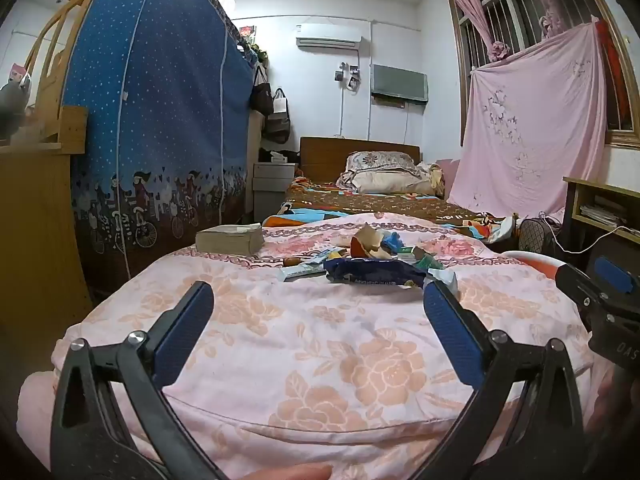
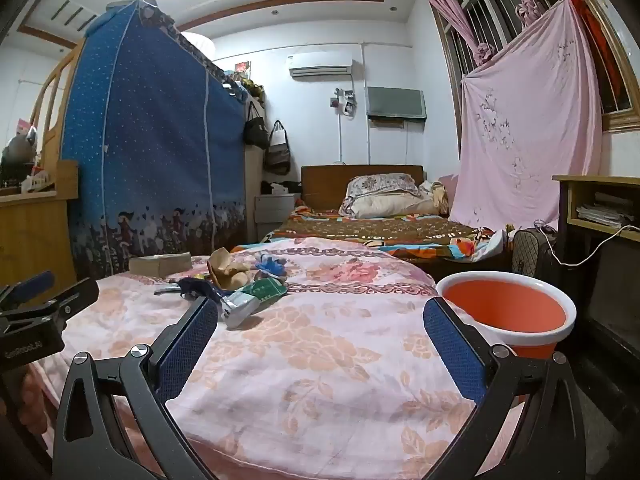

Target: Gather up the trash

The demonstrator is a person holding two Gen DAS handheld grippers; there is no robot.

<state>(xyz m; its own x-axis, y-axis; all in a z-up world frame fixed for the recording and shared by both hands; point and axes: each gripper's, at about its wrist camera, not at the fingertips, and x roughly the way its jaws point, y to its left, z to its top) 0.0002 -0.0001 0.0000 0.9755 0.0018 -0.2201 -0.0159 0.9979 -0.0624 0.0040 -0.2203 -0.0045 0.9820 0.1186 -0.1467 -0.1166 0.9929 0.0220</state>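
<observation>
Your left gripper (image 1: 318, 300): jaws wide, empty, bottom of frame | your right gripper (image 2: 320, 318): jaws wide, empty | quilt (image 1: 320, 340) under both | trash (image 1: 372, 260) heaped mid-frame on quilt | basin (image 2: 506, 312) right, beside quilt | book (image 1: 229, 239) left, beyond

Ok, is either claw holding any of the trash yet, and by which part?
Nothing is held. The left claw and right claw both stand wide open above the quilt, short of the wrappers.
</observation>
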